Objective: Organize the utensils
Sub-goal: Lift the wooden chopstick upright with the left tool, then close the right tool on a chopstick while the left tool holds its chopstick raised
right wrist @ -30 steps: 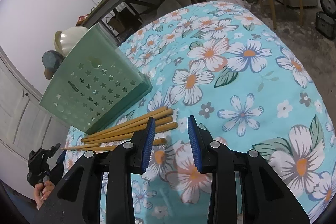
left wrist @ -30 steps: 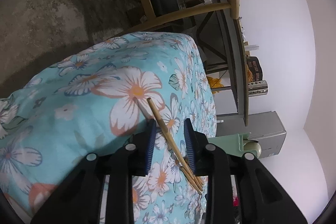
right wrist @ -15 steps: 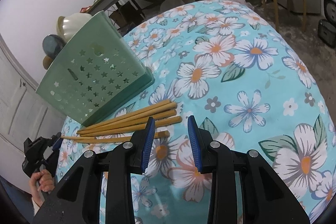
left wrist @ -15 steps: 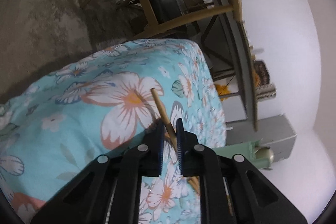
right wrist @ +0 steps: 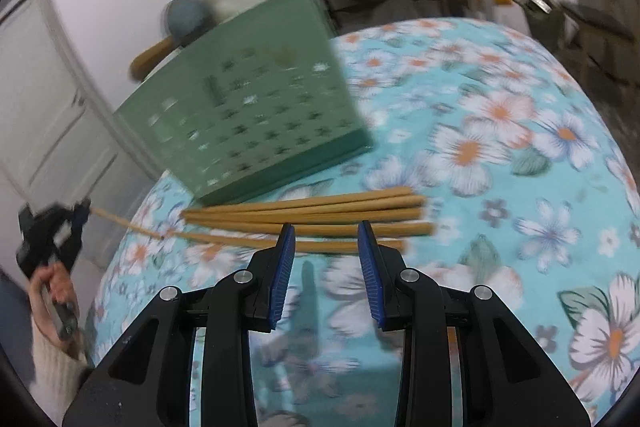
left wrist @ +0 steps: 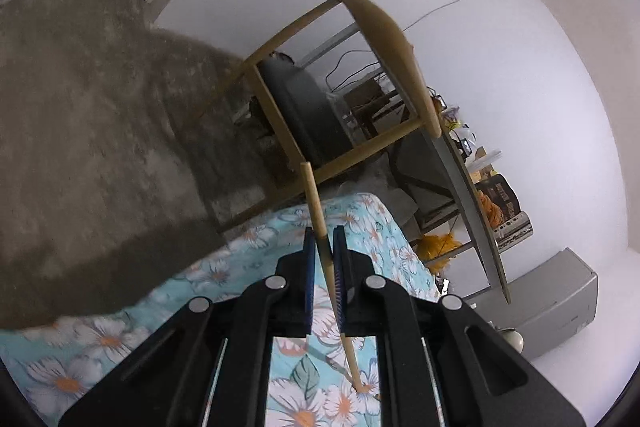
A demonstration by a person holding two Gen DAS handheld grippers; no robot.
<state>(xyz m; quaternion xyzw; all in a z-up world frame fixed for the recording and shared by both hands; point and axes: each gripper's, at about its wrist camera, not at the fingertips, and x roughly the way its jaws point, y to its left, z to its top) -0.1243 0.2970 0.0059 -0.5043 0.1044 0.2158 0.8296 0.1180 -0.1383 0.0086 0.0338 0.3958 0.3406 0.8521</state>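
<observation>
Left gripper (left wrist: 323,259): jaws nearly together, pinching one chopstick (left wrist: 318,211) between the blue pads. The stick runs through the grip; thick end juts ahead and up, thin end trails back under the right-hand finger and meets the floral cloth (left wrist: 240,251) by a white flower.
Left gripper, seen from right wrist: small and blurred at far left (right wrist: 76,217), the person's hand (right wrist: 54,291) on its handle, held stick slanting down to the cloth.
Right gripper (right wrist: 326,259): jaws wide apart, nothing between them, hovering over the cloth.
Loose chopsticks (right wrist: 316,215): a bundle lying crosswise just ahead of the right fingertips; nearest stick partly hidden behind them.
Green holder (right wrist: 248,115): beyond the bundle, ahead and left of the right gripper; perforated wall; tilted or upright, cannot tell for blur. Ladle-like things show at its top.
Step in hand (judged): lift the held stick and carry it to the holder.
Doing it well: keep the pinch firm, since the grip sits off-centre and the stick may swivel; raise the thin end off the cloth before travelling; enter the holder's mouth end first.
</observation>
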